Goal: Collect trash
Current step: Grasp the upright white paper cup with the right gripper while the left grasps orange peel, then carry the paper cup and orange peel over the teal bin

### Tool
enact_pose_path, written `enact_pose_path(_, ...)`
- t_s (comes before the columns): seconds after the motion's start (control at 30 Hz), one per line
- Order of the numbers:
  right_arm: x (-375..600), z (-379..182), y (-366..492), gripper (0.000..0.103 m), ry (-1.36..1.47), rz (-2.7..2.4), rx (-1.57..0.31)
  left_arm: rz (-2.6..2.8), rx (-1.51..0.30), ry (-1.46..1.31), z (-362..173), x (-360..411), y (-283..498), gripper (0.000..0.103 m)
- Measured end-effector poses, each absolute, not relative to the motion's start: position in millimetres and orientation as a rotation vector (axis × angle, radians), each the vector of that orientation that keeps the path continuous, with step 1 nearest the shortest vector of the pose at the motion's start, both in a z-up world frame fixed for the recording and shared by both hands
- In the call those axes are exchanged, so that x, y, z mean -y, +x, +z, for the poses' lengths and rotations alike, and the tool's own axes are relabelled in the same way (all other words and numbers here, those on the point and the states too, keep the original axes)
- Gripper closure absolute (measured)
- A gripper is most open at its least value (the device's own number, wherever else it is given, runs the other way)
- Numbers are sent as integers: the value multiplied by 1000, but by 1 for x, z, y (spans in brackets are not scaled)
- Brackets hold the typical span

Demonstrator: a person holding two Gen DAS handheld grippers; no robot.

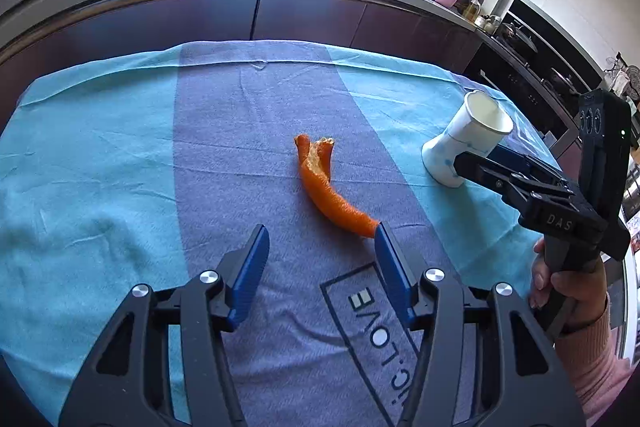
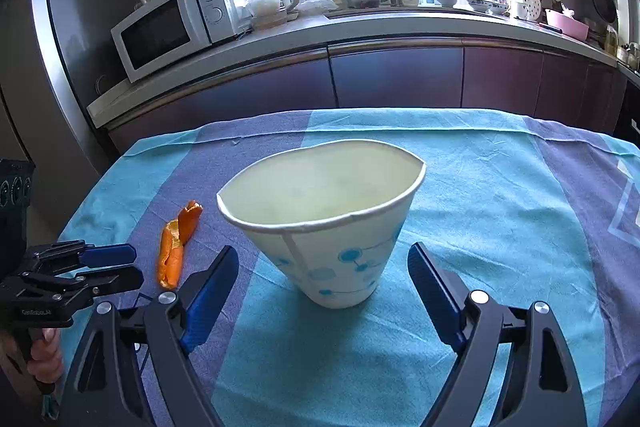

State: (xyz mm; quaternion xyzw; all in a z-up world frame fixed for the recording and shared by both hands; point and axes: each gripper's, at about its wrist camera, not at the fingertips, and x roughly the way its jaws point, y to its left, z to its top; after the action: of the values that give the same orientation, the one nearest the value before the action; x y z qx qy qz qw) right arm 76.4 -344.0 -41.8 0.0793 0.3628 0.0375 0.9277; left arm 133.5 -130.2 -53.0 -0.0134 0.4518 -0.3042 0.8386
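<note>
Two tongs, both empty: my left gripper half-wide, orange peel at twelve o'clock; my right gripper wide around the paper cup. Squeezing could crumple or tip it.

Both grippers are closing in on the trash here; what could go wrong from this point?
The paper cup stands upright with a dented rim between the open right gripper; a hard squeeze could crush it or tip it over. The orange peel lies flat on the tablecloth, its near end beside one finger of the open left gripper, so closing might pinch cloth or miss.
</note>
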Motion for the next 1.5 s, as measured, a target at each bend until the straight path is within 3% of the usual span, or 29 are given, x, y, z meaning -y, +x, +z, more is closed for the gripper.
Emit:
enact_pose_path(0.1,341,-41,80,20,141,86,-740,-640,-968,-32,-55,138,142,51)
enact_pose_path(0.33,349,-40,80,30,177,98,-732,-643,-1004,-38,-60,154,155,65)
enact_pose_path(0.83,337,-27,65,32,212,162,-690,-636,-998,-48,-57,145,147,88)
enact_pose_path(1.5,252,-12,47,32,209,395,-674,-527,-867,-64,-24,41,86,90)
